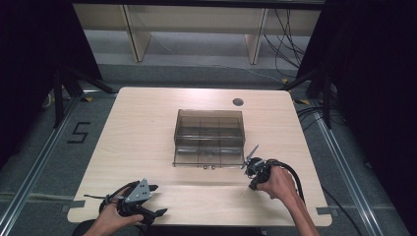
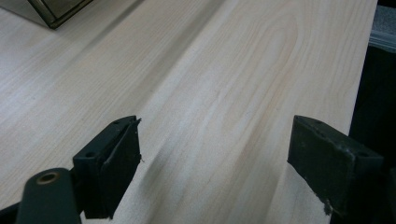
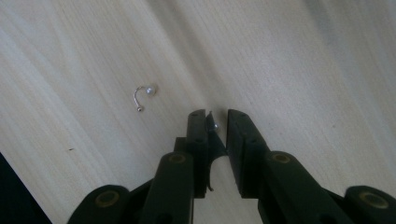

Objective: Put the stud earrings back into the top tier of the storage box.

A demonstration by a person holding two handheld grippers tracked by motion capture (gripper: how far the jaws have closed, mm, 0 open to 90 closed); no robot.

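Looking along your right hand-held gripper (image 3: 217, 122), jaws nearly closed around a tiny pearl earring (image 3: 216, 125), second pearl earring (image 3: 144, 95) just beside on tabletop (image 3: 303, 70), left hand-held gripper (image 2: 215, 158) wide open, holding nothing.

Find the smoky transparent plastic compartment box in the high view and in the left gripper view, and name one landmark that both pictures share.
High view: the smoky transparent plastic compartment box sits at the middle of the picture, on the table's centre.
Left gripper view: one corner of it pokes in at the top left edge, far beyond the open jaws.
Shared landmark: the pale wooden table top that the box stands on.
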